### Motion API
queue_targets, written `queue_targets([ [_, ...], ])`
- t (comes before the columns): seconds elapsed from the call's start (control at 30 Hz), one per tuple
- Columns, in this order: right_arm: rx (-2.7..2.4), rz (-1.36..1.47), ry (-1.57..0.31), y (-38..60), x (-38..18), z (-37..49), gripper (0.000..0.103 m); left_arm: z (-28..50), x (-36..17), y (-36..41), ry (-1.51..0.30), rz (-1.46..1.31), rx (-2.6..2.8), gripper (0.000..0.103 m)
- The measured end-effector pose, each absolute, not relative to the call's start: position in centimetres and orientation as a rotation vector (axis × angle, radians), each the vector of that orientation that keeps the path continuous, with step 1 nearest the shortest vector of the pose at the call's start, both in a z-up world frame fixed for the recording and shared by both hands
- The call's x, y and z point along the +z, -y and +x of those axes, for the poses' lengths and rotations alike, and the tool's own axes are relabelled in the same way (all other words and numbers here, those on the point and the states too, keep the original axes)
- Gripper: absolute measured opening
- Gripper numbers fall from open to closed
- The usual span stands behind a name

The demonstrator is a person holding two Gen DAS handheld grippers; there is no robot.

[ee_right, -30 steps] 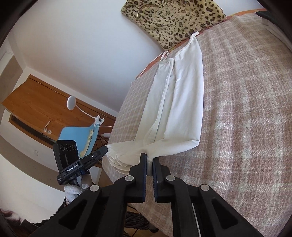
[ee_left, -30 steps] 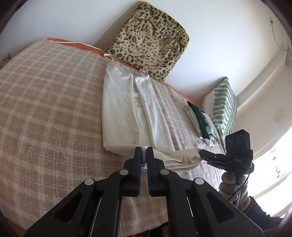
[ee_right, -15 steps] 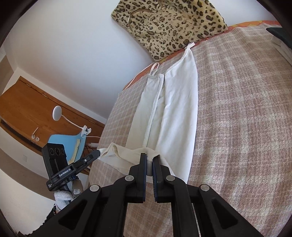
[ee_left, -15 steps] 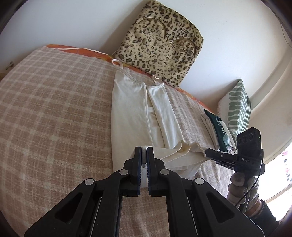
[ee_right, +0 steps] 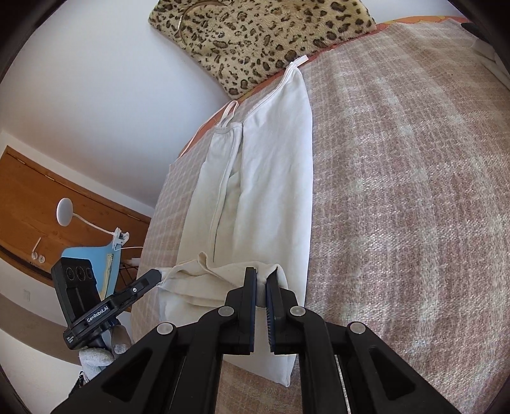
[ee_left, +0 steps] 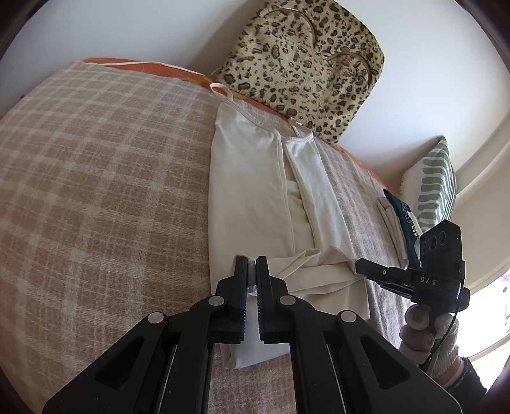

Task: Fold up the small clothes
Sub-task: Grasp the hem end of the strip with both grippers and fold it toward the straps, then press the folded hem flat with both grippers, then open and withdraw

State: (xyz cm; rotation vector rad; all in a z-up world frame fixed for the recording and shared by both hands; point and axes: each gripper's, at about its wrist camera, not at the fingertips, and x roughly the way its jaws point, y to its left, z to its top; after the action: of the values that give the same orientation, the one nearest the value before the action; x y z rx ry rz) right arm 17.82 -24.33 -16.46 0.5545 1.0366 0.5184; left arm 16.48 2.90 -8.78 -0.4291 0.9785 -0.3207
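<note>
Cream top's (ee_left: 251, 197) hem pinched btwn both grippers' jaws.

A pink-and-beige checked blanket (ee_left: 95, 178) covers the bed, with an orange edge (ee_left: 149, 65) showing along its far side. A leopard-print cushion (ee_left: 302, 60) leans against the white wall (ee_left: 127, 28) at the head of the bed. To the right, a white pillow with green stripes (ee_left: 436, 181) stands upright, and just beside it lies a small stack of folded cloth, a dark green piece (ee_left: 403, 213) on top. In the right wrist view, a wooden panel (ee_right: 35, 203) lines the wall beyond the bed, a white clip-on lamp (ee_right: 65, 216) is fixed to a light blue chair back (ee_right: 95, 264).
</note>
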Motion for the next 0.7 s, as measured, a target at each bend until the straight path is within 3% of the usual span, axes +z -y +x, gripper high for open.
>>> queue_targets([
  [0.13, 0.515, 0.573, -1.051, 24.6, -17.2, 18.1, 0.004, 16.9, -9.3, -3.3, -0.995, -0.455, -0.327, 0.005],
  [0.27, 0.519, 0.547, -1.027, 24.8, -16.2, 17.8, 0.009, 16.4, -8.2, -4.4, -0.957, -0.474, -0.306, 0.014],
  [0.33, 0.512, 0.509, -0.987, 25.0, -15.0, 17.3, 0.03, 15.9, -7.2, -4.7, -0.924, -0.474, -0.322, 0.014],
  [0.37, 0.505, 0.49, -0.96, 25.1, -14.3, 16.8, 0.032, 15.6, -6.7, -4.7, -0.907, -0.457, -0.333, 0.014],
  [0.5, 0.558, 0.433, -0.904, 24.9, -12.7, 15.7, 0.031, 14.3, -5.9, -3.0, -0.907, -0.372, -0.416, 0.014],
  [0.7, 0.628, 0.334, -0.963, 21.5, -14.2, 15.5, 0.024, 14.5, -7.6, -0.1, -0.974, -0.305, -0.459, 0.014],
])
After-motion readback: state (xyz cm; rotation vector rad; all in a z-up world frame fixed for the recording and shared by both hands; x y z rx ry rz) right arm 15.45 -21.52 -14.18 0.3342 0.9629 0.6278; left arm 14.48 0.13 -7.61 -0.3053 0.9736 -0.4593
